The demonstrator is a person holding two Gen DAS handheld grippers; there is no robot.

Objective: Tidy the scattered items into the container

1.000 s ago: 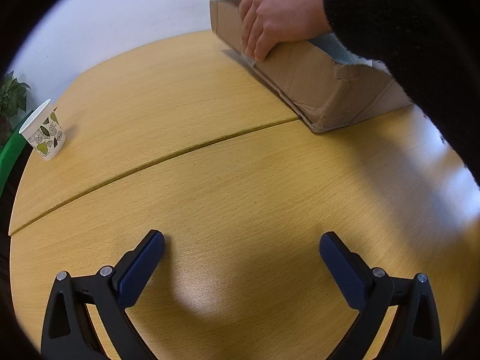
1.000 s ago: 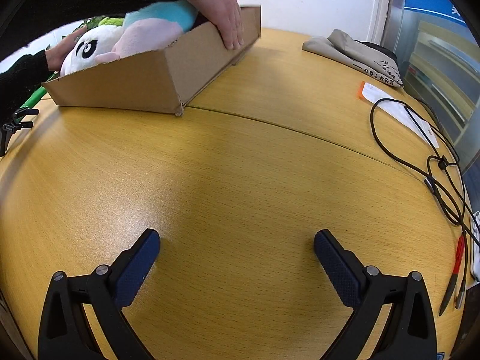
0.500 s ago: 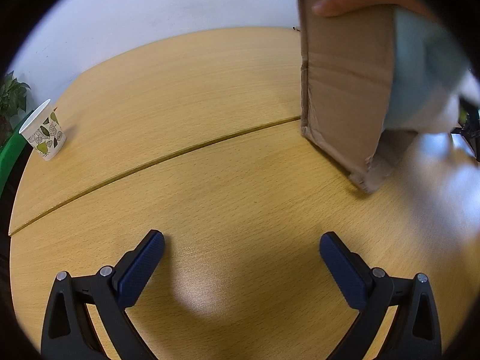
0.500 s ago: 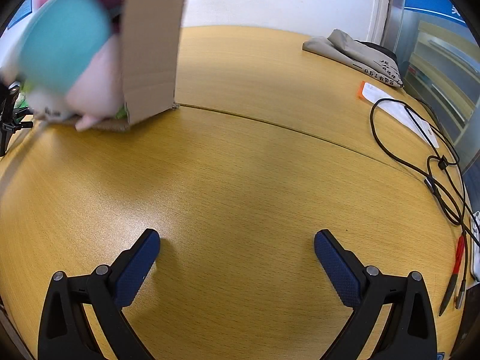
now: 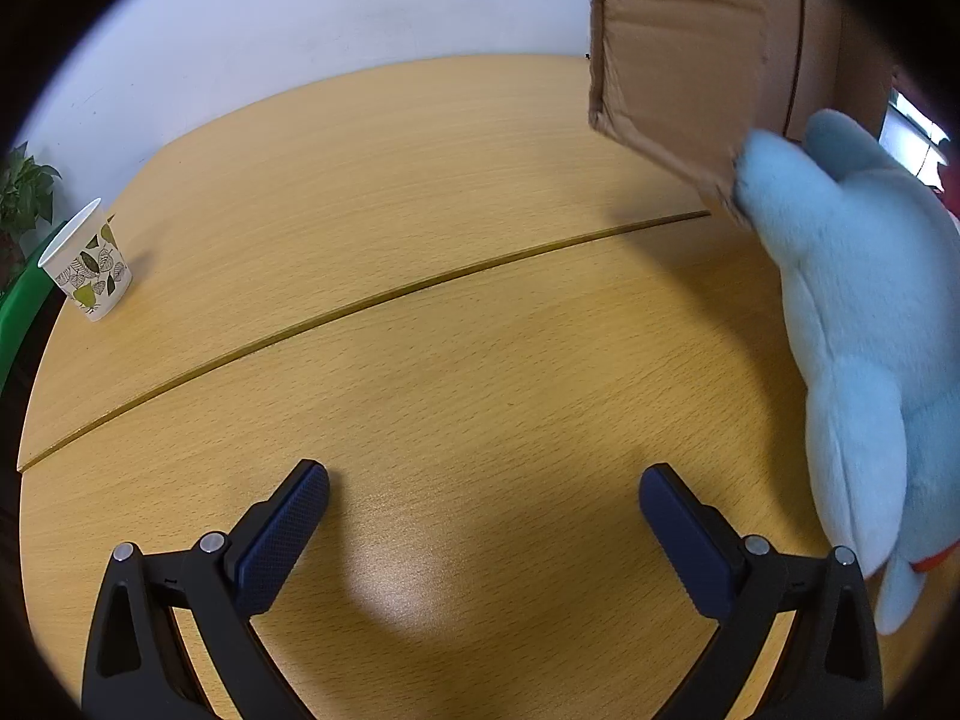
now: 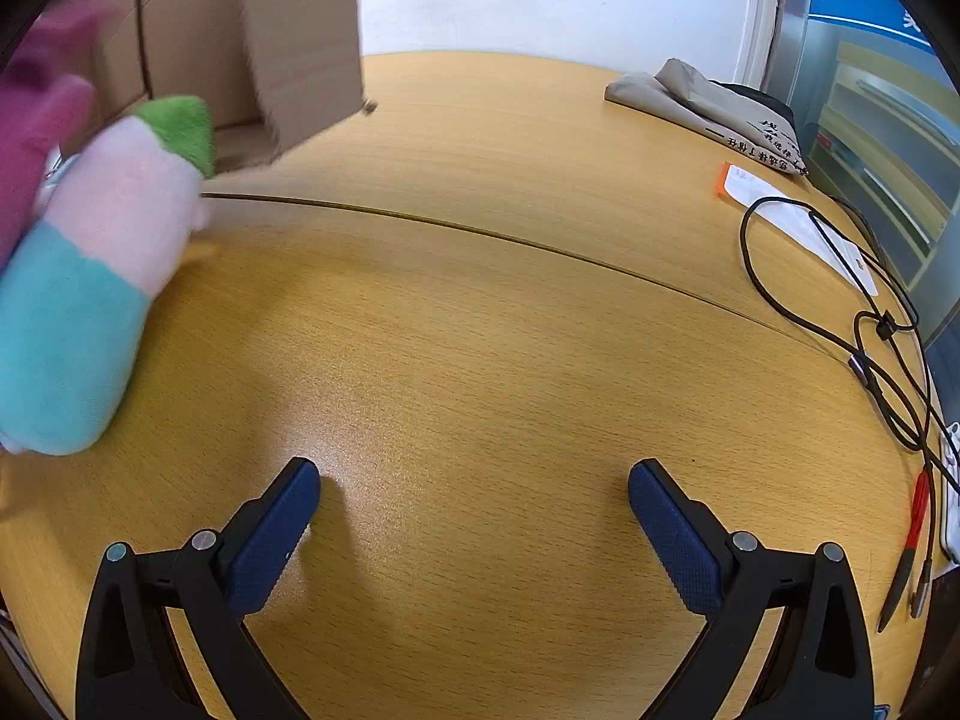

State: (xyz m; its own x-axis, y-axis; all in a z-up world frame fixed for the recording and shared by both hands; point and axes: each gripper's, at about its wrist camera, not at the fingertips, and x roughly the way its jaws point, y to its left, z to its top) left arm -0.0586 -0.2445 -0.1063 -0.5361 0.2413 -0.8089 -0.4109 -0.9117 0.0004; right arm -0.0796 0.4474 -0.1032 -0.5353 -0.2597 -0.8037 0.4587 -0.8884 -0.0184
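Note:
A cardboard box (image 5: 690, 60) hangs tipped up above the wooden table at top right of the left wrist view; it also shows at top left of the right wrist view (image 6: 288, 42). A light blue plush toy (image 5: 858, 330) lies below it on the table, right of my left gripper (image 5: 483, 516), which is open and empty. In the right wrist view a teal and pink plush with a green tip (image 6: 90, 288) and a purple plush (image 6: 36, 126) tumble at far left. My right gripper (image 6: 474, 510) is open and empty on the table.
A leaf-patterned paper cup (image 5: 90, 270) stands at the table's left edge beside a plant (image 5: 24, 192). A folded beige bag (image 6: 708, 108), a white paper with an orange edge (image 6: 798, 222), black cables (image 6: 870, 330) and a red pen (image 6: 915, 516) lie at right.
The box has been lifted and tipped over by a person's hands, and the plush toys have spilled out onto the table. Neither gripper has moved.

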